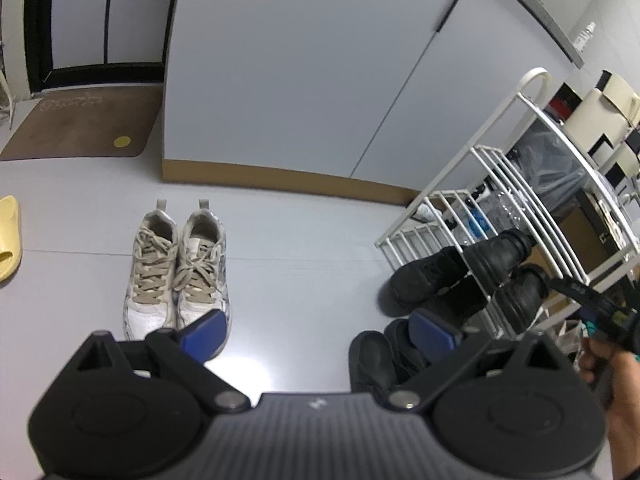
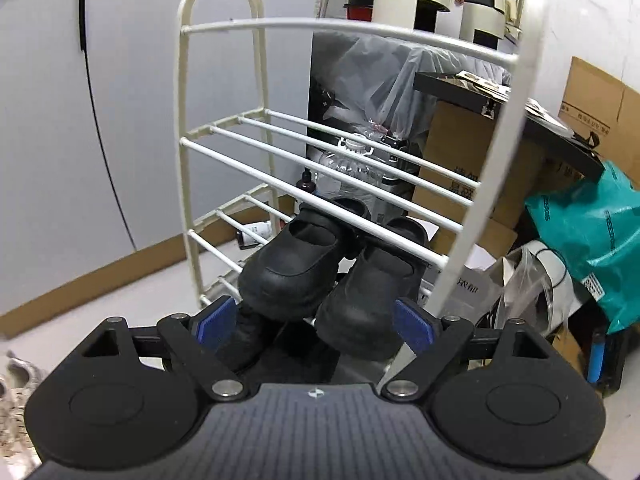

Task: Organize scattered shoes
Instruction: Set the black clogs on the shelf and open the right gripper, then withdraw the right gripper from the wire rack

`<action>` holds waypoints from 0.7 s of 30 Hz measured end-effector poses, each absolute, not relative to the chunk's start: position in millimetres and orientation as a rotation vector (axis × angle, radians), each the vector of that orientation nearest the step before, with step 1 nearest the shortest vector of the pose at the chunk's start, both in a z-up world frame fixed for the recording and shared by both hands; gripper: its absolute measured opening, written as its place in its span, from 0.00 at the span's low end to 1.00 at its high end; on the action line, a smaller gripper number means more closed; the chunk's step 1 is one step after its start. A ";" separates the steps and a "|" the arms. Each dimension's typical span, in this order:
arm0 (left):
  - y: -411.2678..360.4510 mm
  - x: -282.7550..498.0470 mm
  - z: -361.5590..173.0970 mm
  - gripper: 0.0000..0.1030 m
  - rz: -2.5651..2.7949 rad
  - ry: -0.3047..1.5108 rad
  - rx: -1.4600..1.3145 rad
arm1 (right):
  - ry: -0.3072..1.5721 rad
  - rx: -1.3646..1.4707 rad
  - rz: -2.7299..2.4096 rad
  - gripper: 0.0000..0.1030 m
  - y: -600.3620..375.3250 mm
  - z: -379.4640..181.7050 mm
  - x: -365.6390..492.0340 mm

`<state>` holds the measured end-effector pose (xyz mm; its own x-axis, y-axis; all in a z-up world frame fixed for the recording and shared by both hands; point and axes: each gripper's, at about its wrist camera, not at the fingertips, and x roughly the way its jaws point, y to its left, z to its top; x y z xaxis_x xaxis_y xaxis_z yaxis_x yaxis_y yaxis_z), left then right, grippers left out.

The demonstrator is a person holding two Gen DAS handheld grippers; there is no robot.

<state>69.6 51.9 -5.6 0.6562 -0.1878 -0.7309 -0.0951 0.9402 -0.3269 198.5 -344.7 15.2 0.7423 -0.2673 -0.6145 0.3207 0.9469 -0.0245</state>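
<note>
Two pairs of shoes matter most here, and they look likely to handle quite differently. On the lower rails of the white rack (image 2: pixel 224 136) sit two black clogs (image 2: pixel 296 264), toes pointing out toward the right claw (image 2: pixel 314 322), whose blue pads (image 2: pixel 216 322) are spread wide on either side of the toes without visibly touching them. The clogs look like thick moulded rubber: probably light for their bulk, stiff enough to keep their shape, and somewhat slick on the rounded toe, so a pinch across the toe seems liable to slip. The rim of the foot opening or the strap across it looks like the better place to take hold. In the left wrist view the left claw (image 1: pixel 318 334) hangs over the floor (image 1: pixel 304 240), spread and holding nothing. A pair of white laced sneakers (image 1: pixel 178 268) stands side by side on the floor just beyond its left pad, toes toward the camera and heels toward the cabinet (image 1: pixel 280 80). These look soft in the upper, so squeezing the toe box would crush it; the heel collar or the pull tab behind it seems firmer. Black sneakers (image 1: pixel 432 276) lie near the foot of the rack, and a yellow slide (image 1: pixel 8 236) rests at the far left edge.
</note>
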 end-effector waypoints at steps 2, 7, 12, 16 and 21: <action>50.9 67.9 -4.4 0.96 -0.061 0.854 -0.357 | 0.643 0.063 -0.317 0.86 -342.5 22.8 182.3; 41.6 67.1 -6.1 0.96 -0.061 0.859 -0.335 | 0.683 0.092 -0.309 0.86 -331.2 40.4 146.9; 33.1 64.9 -8.8 0.96 -0.050 0.872 -0.318 | 0.693 0.238 -0.308 0.86 -328.6 68.0 119.6; 23.1 57.2 1.5 0.96 -0.055 0.838 -0.298 | 0.705 0.294 -0.299 0.86 -330.6 74.5 103.8; 8.0 49.5 3.9 0.96 -0.073 0.842 -0.297 | 0.709 0.376 -0.325 0.87 -336.1 82.6 80.2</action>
